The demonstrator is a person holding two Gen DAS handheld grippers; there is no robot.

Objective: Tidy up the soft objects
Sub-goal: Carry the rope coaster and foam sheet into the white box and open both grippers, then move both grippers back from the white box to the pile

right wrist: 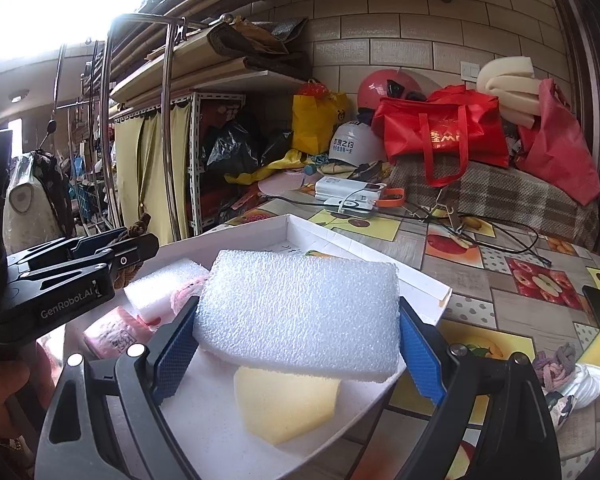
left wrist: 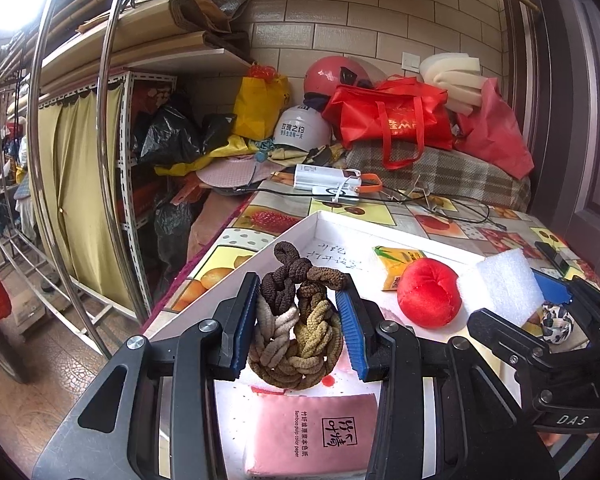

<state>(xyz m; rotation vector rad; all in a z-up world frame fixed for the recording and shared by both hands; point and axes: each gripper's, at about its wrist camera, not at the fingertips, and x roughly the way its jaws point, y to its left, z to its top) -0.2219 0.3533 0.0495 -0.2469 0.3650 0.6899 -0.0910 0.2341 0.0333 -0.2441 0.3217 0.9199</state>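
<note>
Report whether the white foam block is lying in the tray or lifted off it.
Lifted. The white foam block is clamped between the right gripper's pads, above the white tray and its yellow sponge.

Your right gripper (right wrist: 298,344) grips a white foam block (right wrist: 300,316) between its blue pads, over the white tray (right wrist: 420,280). A yellow sponge piece (right wrist: 284,408) lies beneath it. At left, your left gripper (right wrist: 112,250) clamps a brown braided bundle (right wrist: 134,232).

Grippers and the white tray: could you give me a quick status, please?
Left gripper shut on hair-tie bundle. Right gripper shut on foam block. Both over white tray.
</note>
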